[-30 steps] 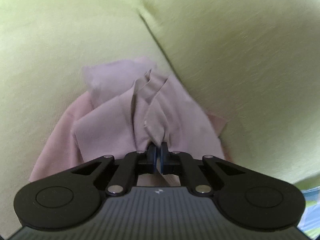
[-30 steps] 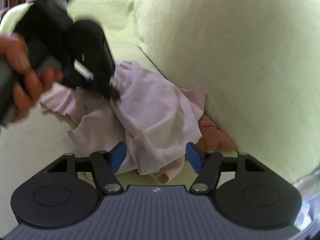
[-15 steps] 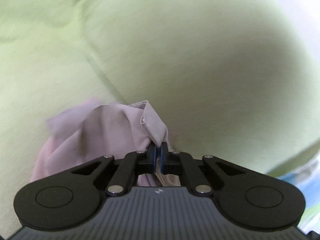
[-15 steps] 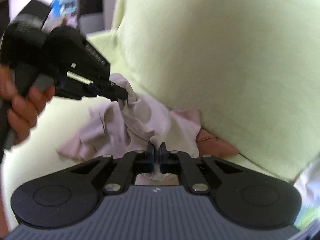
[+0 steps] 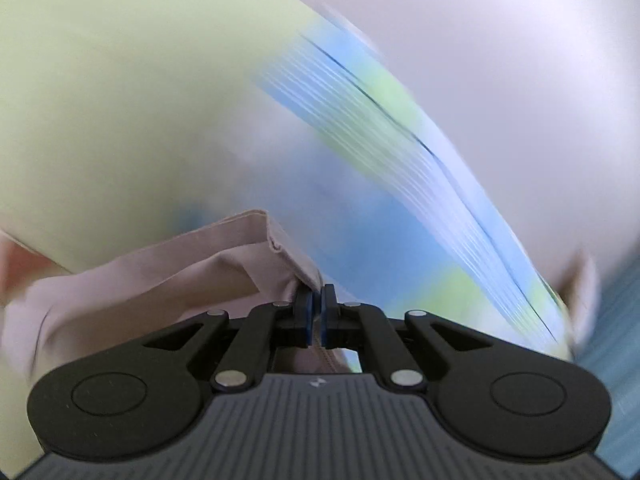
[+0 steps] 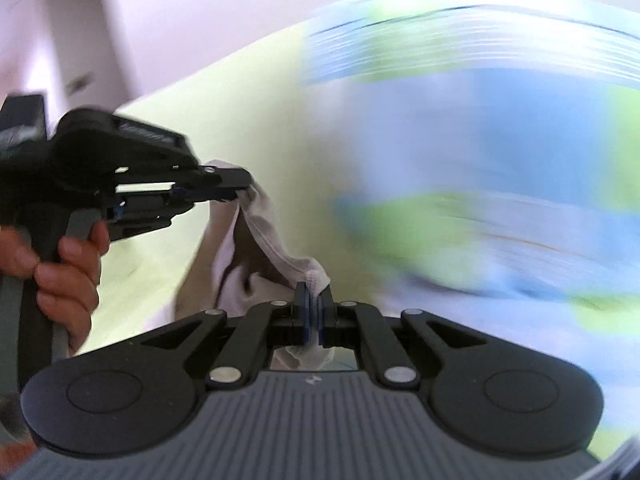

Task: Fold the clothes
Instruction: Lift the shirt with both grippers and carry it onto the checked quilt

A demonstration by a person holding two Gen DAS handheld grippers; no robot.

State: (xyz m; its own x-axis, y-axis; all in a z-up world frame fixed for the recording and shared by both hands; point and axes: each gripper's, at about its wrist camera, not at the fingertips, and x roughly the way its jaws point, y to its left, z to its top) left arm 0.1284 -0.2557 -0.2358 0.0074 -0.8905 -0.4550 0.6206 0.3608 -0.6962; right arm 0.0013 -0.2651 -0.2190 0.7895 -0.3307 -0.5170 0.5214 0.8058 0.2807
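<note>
Pale pink garment [image 6: 256, 240] stretches between our tongs: left tongs [image 5: 317, 300] pinch its hemmed edge, right tongs [image 6: 314, 296] pinch another edge, before the blurred green sofa [image 5: 120, 120].

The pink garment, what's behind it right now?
Behind the pink garment, held by the left gripper and right gripper, the light green sofa shows, beside a blurred blue-and-green patterned surface. Whatever the hanging cloth covers cannot be seen.
</note>
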